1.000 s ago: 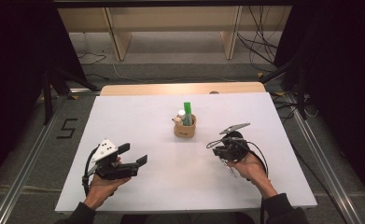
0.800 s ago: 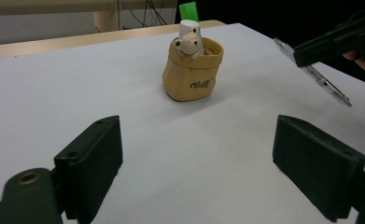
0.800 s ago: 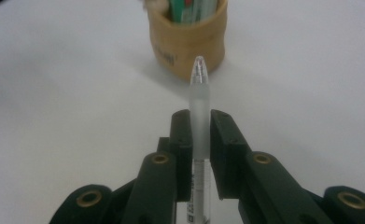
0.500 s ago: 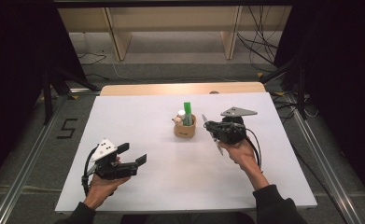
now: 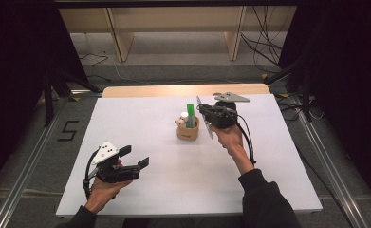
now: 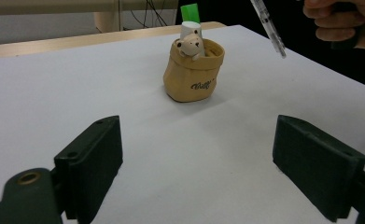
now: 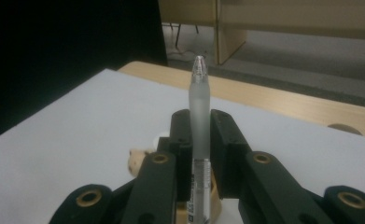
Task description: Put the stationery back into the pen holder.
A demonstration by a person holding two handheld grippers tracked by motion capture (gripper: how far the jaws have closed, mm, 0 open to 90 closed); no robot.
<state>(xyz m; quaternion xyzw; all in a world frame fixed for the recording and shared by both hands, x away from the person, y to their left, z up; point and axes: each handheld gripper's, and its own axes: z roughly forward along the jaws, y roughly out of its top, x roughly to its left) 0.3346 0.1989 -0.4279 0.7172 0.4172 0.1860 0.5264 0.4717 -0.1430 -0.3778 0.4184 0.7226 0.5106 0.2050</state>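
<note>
A light, stiff, probably slippery pen (image 7: 200, 126) is clamped mid-barrel in the right hand-held gripper (image 5: 210, 115) just beside the pouch holder (image 5: 188, 129); the left hand-held gripper (image 5: 134, 157) gapes empty.

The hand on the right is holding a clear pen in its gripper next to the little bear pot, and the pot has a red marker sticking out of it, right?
Almost. The marker sticking out of the bear pot is green, not red; the high view shows it. The rest holds: the right gripper is shut on the clear pen, held in the air beside the pot.
</note>
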